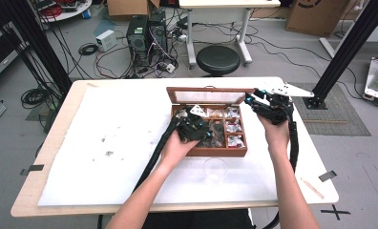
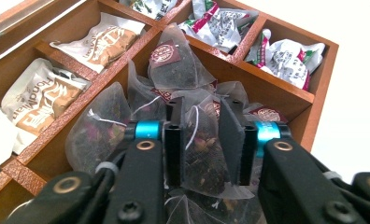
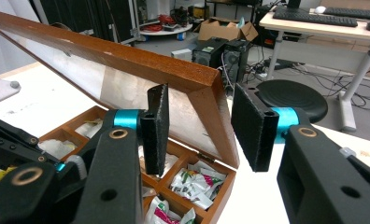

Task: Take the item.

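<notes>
Tea bags of sheer mesh fill the large middle compartment of a wooden box [image 1: 220, 151] that stands on a white-covered surface [image 1: 125, 143]. The left claw [image 2: 202, 140] reaches down into that compartment, and its two black jaws press on either side of one pyramid tea bag [image 2: 202, 154] filled with dark dried petals; the mesh sits pinched between the pads. In the high view the left claw [image 1: 193, 125] hovers over the box's left half, the hand behind it.

Other mesh bags lie heaped around the held one, one with a dark red tag [image 2: 165, 53] leaning against the divider behind it. Paper sachets [image 2: 38, 100] in beige and brown lie in the cells to one side, and crinkled white, green and pink packets [image 2: 286, 56] fill the cells along the far edge.

The right claw [image 3: 199, 130] stands at the raised lid [image 3: 127, 63] of the box, one jaw in front of the glass pane and the other past the lid's wooden end frame. Whether its pads press on the frame cannot be told. In the high view the right claw [image 1: 266, 105] sits at the lid's right corner [image 1: 248, 90]. A clear glass cup [image 1: 215, 168] stands on the surface just in front of the box.
</notes>
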{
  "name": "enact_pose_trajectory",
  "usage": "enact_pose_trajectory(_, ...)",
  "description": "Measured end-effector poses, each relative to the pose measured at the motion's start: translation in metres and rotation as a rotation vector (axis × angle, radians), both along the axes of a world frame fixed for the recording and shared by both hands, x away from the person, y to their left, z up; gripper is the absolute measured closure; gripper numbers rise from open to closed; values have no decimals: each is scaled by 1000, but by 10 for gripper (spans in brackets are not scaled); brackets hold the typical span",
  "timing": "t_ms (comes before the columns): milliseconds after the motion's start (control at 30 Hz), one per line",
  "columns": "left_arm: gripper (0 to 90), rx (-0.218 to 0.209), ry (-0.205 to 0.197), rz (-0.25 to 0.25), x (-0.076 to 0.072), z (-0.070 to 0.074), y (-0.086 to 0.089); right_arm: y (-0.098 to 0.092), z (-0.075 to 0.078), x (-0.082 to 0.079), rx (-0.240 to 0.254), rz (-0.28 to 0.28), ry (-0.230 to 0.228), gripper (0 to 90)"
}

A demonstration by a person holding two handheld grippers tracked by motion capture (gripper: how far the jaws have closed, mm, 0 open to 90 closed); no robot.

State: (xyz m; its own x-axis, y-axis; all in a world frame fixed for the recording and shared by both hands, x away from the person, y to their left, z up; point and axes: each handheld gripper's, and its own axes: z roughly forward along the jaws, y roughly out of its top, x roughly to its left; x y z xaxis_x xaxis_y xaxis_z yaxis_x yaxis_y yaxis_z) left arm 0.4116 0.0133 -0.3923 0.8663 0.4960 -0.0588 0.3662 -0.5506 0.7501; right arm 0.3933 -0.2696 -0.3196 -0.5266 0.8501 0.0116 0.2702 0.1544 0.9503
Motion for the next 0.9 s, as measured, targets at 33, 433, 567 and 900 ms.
enact_pose_trajectory(33,773,0,0,0,0,0,0,0,0,0,-1,0,0,581)
enact_pose_trajectory(433,890,8,-17,-4,-3,3,1,0,0,0,-4,-1,-2,581)
enact_pose_trajectory(567,891,1,-21,-1,-3,5,3,0,0,0,-4,-1,-1,581)
enact_pose_trajectory(900,892,-12,-25,3,-4,8,6,0,0,0,-6,-2,-1,581)
